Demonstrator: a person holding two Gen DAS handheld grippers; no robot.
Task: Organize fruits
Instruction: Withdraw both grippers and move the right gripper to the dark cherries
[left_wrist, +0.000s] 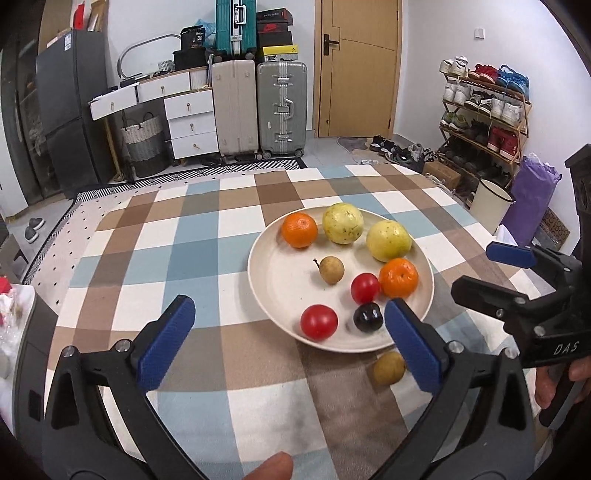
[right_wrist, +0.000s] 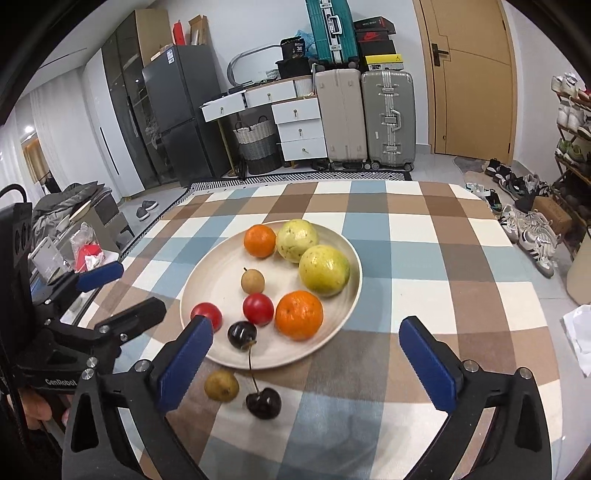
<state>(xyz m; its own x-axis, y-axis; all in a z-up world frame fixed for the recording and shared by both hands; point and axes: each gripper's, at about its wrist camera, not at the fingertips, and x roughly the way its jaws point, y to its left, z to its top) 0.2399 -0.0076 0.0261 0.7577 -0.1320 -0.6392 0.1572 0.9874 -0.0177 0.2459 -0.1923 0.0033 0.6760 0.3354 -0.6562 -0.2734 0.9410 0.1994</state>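
Note:
A cream plate (left_wrist: 280, 291) (right_wrist: 218, 280) on the checked tablecloth holds two oranges (left_wrist: 300, 229) (right_wrist: 299, 314), two yellow-green guavas (left_wrist: 342, 223) (right_wrist: 324, 270), a longan (left_wrist: 331, 270) (right_wrist: 253, 281), two red tomatoes (left_wrist: 318, 322) (right_wrist: 258, 309) and a dark cherry (left_wrist: 367, 317) (right_wrist: 241, 334). A second longan (left_wrist: 388, 367) (right_wrist: 221, 385) and a second cherry (right_wrist: 263, 403) lie on the cloth beside the plate's near rim. My left gripper (left_wrist: 288, 339) is open and empty just short of the plate. My right gripper (right_wrist: 306, 365) is open and empty above the near rim.
The checked tablecloth (left_wrist: 207, 236) (right_wrist: 424, 258) covers the table. Suitcases (left_wrist: 280, 107), white drawers (left_wrist: 192, 122), a shoe rack (left_wrist: 484, 110) and a white bin (left_wrist: 489, 203) stand beyond. Clutter lies left of the table (right_wrist: 81, 251).

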